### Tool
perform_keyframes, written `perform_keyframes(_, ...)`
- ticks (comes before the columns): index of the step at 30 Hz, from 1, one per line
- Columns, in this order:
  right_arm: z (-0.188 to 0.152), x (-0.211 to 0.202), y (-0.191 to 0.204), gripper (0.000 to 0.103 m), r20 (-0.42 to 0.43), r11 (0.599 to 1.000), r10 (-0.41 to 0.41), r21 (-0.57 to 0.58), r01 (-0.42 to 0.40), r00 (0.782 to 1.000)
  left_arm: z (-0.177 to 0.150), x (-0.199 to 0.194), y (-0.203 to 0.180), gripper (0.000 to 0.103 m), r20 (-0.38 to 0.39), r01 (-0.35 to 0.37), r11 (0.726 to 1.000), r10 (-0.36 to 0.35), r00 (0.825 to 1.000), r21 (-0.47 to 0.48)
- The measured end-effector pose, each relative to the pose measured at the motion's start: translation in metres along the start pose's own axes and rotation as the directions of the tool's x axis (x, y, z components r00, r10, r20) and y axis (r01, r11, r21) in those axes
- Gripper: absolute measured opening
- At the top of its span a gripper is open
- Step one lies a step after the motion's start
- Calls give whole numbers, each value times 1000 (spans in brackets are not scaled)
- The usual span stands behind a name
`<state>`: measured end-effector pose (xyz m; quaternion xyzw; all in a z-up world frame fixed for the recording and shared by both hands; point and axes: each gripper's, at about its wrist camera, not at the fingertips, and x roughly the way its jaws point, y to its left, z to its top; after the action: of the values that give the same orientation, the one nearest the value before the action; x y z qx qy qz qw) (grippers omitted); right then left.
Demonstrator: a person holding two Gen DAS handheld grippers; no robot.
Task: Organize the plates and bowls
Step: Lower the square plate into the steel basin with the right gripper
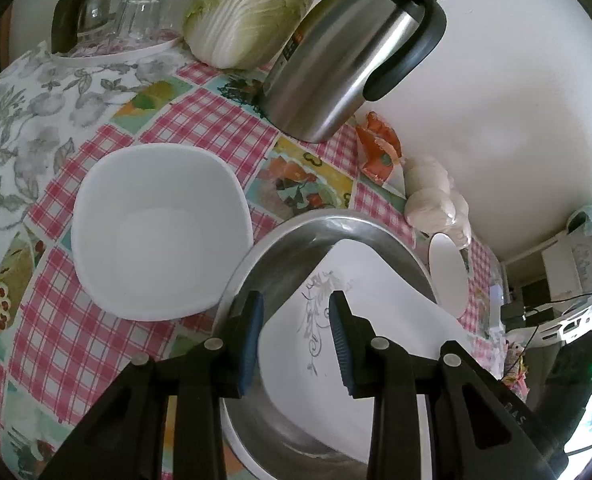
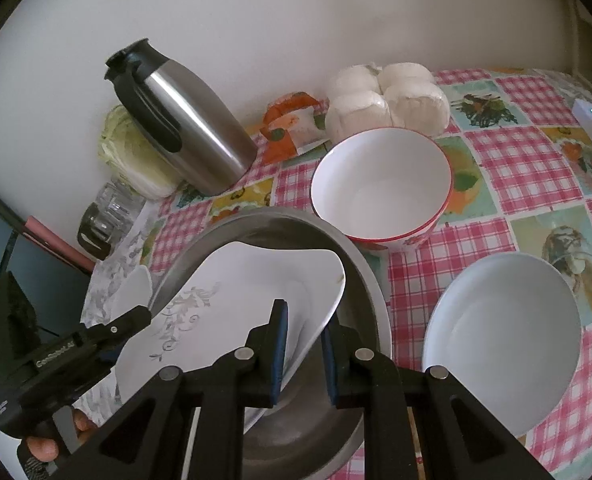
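A square white plate with a grey floral print [image 1: 359, 312] [image 2: 232, 300] lies tilted inside a large steel basin [image 1: 292, 240] [image 2: 367, 292]. My left gripper [image 1: 296, 316] is open, its jaws straddling the plate's near edge; it also shows in the right wrist view [image 2: 108, 344]. My right gripper [image 2: 303, 344] has its jaws around the plate's right edge, with a gap showing. A white squarish bowl [image 1: 160, 228] sits left of the basin. A red-rimmed bowl [image 2: 379, 184] [image 1: 447, 276] and a plain white bowl [image 2: 503, 336] sit to its right.
A steel thermos jug [image 1: 347, 64] [image 2: 188, 128], a napa cabbage [image 1: 252, 12], upturned glasses on a tray [image 1: 136, 12], an orange packet [image 1: 379, 144] and bagged white buns [image 2: 387, 100] stand along the wall. A checked tablecloth [image 2: 515, 152] covers the table.
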<state>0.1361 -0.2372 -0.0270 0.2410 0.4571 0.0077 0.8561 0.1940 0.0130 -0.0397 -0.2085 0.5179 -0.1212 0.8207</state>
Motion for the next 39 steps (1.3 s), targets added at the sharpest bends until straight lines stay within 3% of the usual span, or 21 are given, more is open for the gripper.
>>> perform_keyframes(24, -6, 25, -4, 22, -58, 998, -68, -16, 68, 996, -5, 14, -9, 35, -18, -127, 989, 129, 992, 80)
perform_keyframes(33, -6, 24, -2, 23, -80, 996, -86, -31, 84, 993, -5, 14, -9, 36, -19, -137, 987, 139, 990, 84)
perform_keyframes(39, -5, 21, 2, 29, -98, 994, -106, -51, 102, 989, -5, 14, -10, 36, -25, -149, 985, 152, 988, 86)
